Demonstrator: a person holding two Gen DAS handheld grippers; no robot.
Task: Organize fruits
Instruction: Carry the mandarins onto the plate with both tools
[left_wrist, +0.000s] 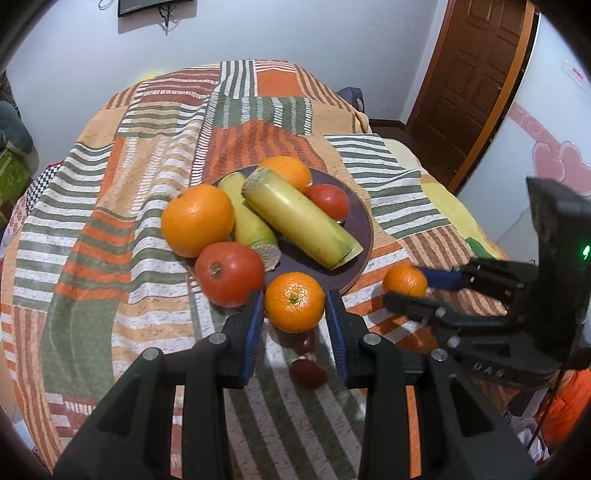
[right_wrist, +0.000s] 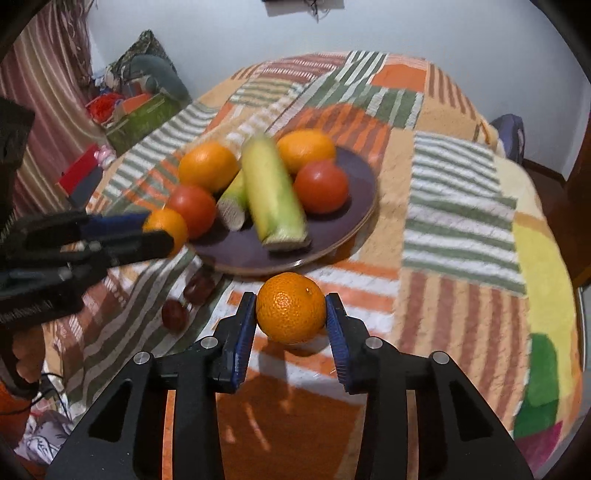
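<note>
Mandarins sit clamped in both grippers just short of the dark plate: the left gripper pinches one mandarin by the near rim, the right gripper squeezes another mandarin, both fingers reaching level toward the piled fruit.

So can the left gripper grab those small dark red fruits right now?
Probably not yet: the left gripper is shut on a mandarin, so its jaws are full. The dark red fruits themselves lie uncovered.
</note>
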